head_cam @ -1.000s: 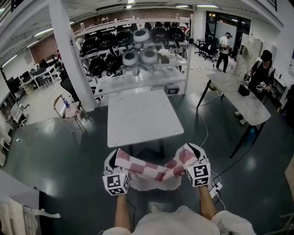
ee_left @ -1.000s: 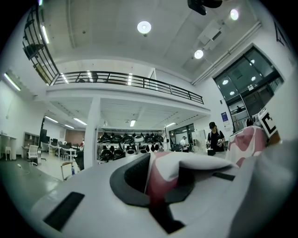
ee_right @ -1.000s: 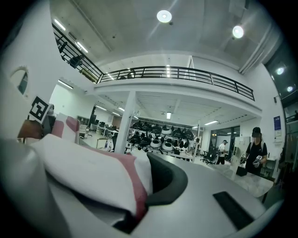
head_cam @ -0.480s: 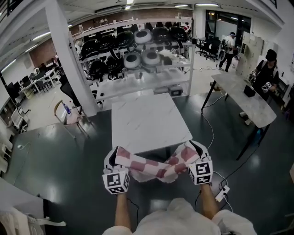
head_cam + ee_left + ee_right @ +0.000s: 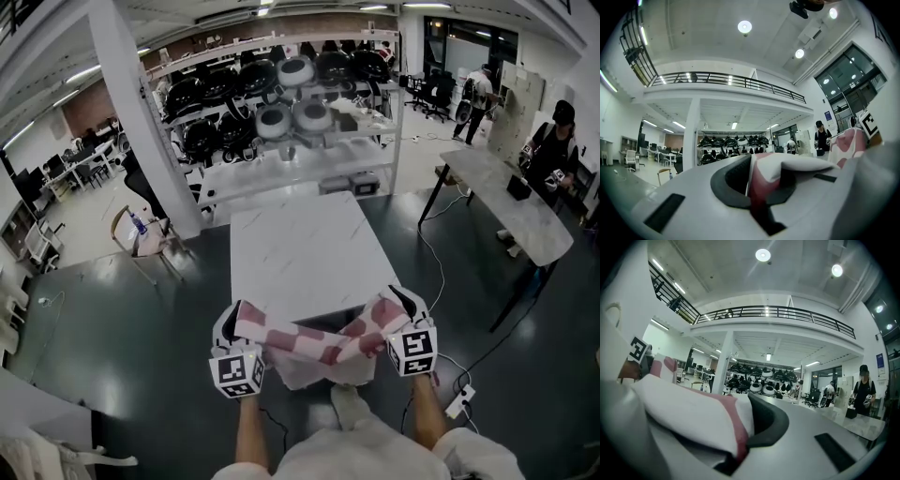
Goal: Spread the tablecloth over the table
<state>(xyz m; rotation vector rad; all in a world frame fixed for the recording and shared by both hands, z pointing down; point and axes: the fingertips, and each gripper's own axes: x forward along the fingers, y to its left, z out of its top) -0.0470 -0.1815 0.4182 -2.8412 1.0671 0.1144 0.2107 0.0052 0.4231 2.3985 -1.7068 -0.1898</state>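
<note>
A red-and-white checked tablecloth (image 5: 319, 344) hangs bunched between my two grippers, just in front of the near edge of the white marble-topped table (image 5: 305, 244). My left gripper (image 5: 231, 317) is shut on the cloth's left end. My right gripper (image 5: 399, 302) is shut on its right end. In the left gripper view the cloth (image 5: 787, 164) is pinched between the jaws of the left gripper (image 5: 758, 190). The right gripper view shows a fold of cloth (image 5: 689, 408) clamped in the right gripper (image 5: 739, 442). The tabletop is bare.
Behind the table stands a shelf rack (image 5: 291, 103) loaded with round black and white items. A long white table (image 5: 511, 206) with people (image 5: 555, 141) beside it is at the right. A white pillar (image 5: 131, 122) and a chair (image 5: 133, 230) stand left. A power strip (image 5: 459, 398) lies on the dark floor.
Both grippers have carried the cloth forward to the table, whose near edge now sits just beyond the cloth. The grip on both ends is unchanged.
</note>
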